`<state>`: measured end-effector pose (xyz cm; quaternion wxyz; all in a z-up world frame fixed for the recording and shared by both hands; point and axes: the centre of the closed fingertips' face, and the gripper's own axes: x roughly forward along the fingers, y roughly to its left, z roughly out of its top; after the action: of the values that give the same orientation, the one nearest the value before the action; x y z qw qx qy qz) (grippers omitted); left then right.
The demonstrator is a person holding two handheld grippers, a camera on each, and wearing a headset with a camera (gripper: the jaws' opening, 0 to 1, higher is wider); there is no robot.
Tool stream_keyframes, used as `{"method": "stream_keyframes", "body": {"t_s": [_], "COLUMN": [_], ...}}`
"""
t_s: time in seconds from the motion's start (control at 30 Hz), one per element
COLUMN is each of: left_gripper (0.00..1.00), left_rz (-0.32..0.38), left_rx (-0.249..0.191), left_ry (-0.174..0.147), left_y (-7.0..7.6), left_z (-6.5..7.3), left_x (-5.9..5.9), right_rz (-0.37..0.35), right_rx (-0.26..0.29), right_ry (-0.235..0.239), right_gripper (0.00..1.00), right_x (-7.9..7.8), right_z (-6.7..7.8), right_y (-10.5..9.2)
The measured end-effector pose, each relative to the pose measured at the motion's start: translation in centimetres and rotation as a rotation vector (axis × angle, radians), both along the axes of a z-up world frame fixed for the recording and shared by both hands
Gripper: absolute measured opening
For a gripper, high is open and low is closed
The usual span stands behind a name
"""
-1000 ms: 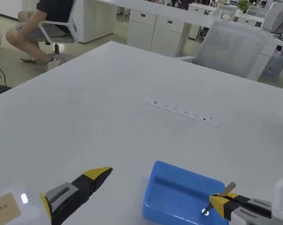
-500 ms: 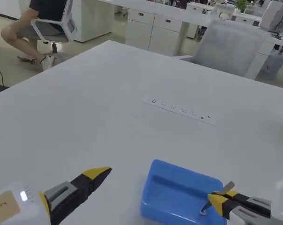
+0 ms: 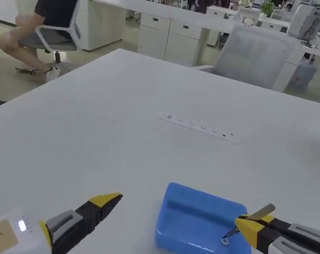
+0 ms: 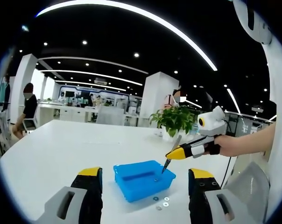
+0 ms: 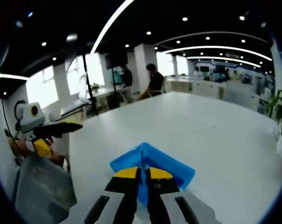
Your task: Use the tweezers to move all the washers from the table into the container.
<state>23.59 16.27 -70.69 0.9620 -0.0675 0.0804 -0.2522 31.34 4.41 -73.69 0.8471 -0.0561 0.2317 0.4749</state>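
The job looked partly done. A small cluster of washers (image 4: 162, 203) lay on the table (image 3: 96, 116) just beside the near corner of the container (image 3: 194, 214), so several pickups were left. The right gripper (image 5: 142, 173) had its jaws pinched tight on the tweezers (image 4: 166, 162). In the head view the fine tips hung over the near edge of the container with what looked like one small ring at the tip, though it was too small to be sure. A tiny speck inside the container in the left gripper view may have been a washer already dropped in, but I could not tell how many were inside. The left gripper (image 3: 107, 201) hovered to the side of the container with its jaws spread wide and nothing between them. The container was a shallow rectangular tray of bright blue plastic with rounded corners, low walls and a slightly matte surface. The washers were thin, flat metal rings, pale and shiny against the smooth white matte tabletop. The tweezers were slim grey metal tapering to a sharp point. Both grippers had black jaws capped in yellow. A long white power strip (image 3: 198, 126) lay flat further back on the table, well apart from the work.
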Motion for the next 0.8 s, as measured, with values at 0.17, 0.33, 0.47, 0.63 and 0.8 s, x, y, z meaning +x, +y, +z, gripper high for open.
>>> {"method": "stream_keyframes", "body": {"t_s": [0.17,0.33,0.47,0.63,0.8], "left_gripper": [0.75,0.75,0.75,0.74,0.74], "left_rz": [-0.008,-0.014,-0.017,-0.019,-0.018], "left_rx": [0.002,0.002,0.007,0.011,0.013], "left_ry": [0.003,0.006,0.012,0.011,0.014], "left_y": [0.2,0.2,0.4,0.4,0.1], "left_z": [-0.3,-0.5,-0.8,-0.9,-0.8], "left_x": [0.0,-0.1,-0.1,-0.1,-0.1], "right_rz": [0.035,0.052,0.058,0.066,0.074], "right_rx": [0.002,0.000,-0.028,-0.057,-0.070], "right_ry": [0.018,0.047,0.067,0.096,0.125], "right_gripper": [0.03,0.03,0.03,0.03,0.03], "right_x": [-1.8,-3.0,-3.5,-3.8,-4.2], "right_z": [-0.1,-1.1,-2.8,-4.7,-6.0], "right_y": [0.6,0.8,0.7,0.6,0.7]}}
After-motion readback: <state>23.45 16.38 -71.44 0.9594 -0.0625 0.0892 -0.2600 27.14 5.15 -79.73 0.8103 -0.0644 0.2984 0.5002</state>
